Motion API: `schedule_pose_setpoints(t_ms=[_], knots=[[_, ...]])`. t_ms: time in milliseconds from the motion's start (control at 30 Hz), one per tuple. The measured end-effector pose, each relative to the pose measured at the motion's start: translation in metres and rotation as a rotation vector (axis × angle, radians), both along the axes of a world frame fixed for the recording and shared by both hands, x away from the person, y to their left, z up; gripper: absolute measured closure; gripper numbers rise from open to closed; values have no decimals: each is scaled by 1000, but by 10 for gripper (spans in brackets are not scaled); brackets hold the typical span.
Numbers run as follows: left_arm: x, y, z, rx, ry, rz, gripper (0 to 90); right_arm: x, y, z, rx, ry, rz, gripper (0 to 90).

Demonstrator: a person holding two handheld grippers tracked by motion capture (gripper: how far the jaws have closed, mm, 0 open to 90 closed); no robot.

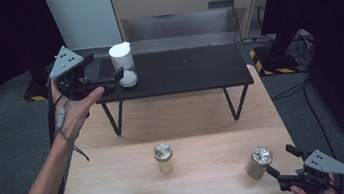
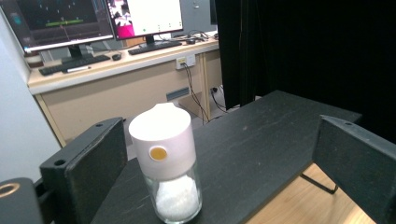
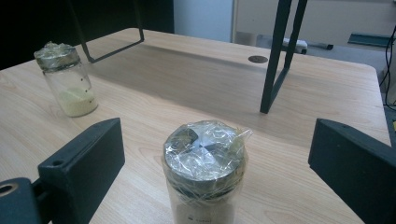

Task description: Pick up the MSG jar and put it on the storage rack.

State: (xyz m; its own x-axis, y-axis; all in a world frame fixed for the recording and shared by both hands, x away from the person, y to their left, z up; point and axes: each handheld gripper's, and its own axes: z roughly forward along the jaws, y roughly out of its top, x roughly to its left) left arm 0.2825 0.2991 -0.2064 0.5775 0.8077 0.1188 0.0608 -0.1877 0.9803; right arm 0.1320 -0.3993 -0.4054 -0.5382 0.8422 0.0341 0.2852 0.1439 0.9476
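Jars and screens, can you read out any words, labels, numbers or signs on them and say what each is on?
No text can be read.
Near jar: tiny dark marks low on the glass, too small to read.
Two monitors behind the dispenser: screen content too blurred to read.
Dispenser: an orange dot, no lettering.
Far jar: no label visible.

Both grippers, left gripper [image 1: 107,78] and right gripper [image 1: 280,162], are black, two-jawed, each topped by a grey three-cornered plate with dark screw holes; forearm bare.
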Motion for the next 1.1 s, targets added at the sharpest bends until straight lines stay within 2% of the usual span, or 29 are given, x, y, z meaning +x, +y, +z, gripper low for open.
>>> schedule_pose_setpoints(t_ms=[100, 333, 533, 967, 1100], knots=[[-13, 1, -4, 13, -21, -7, 22, 0, 0, 0, 1, 1, -1, 43], [-38, 11, -20, -5, -51, -14, 23, 0, 1, 0, -2, 1, -1, 43], [-55, 22, -36, -15, -58, -6, 24, 0, 1, 1, -5, 2, -1, 43], [-93, 43, -80, -74, -54, -4, 24, 0, 2, 1, -10, 0, -3, 43], [-103, 47, -90, -74, -52, -5, 23, 0, 2, 1, -11, -1, -3, 43]])
